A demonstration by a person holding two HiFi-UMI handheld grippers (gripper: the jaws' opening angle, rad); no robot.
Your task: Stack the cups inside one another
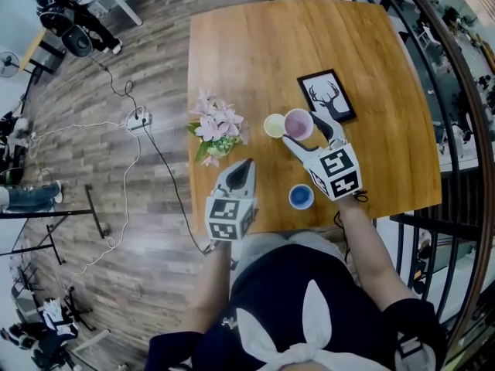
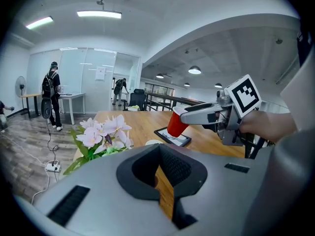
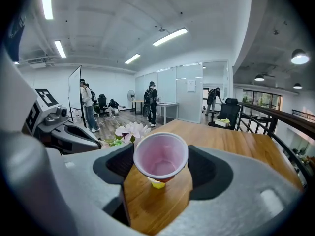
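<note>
Showed the right gripper (image 1: 303, 128) clamped on the red cup (image 1: 298, 124), jaws pressed to opposite sides of its wall near the rim, with the cup lifted clear of the table (image 1: 255, 45). Caught, in the right gripper view, the pale pink inside of that cup facing the camera, mouth turned back toward the holder and base pointed away and down. Confirmed the same tilt in the left gripper view, rim high, base low. Placed the yellow cup (image 1: 274, 125) upright on the wood, just beside the red cup on its left in the head view, and peeking out from below the red cup's base in the right gripper view. Judged the target to lie ahead of and under the held cup, slightly leftward. Called, on that reading, for a small shift left, a righting of the long axis toward vertical, then a straight descent, base first. Located the blue cup (image 1: 301, 197) apart from both, close to the near edge of the table, beside the right gripper's marker cube. Showed the left gripper (image 1: 244, 167) with jaws drawn together on nothing, near the flowers (image 1: 215, 127), farther from the yellow cup than the right one. Marked the picture frame (image 1: 326, 95), just beyond the cups, as the nearest thing to avoid.
</note>
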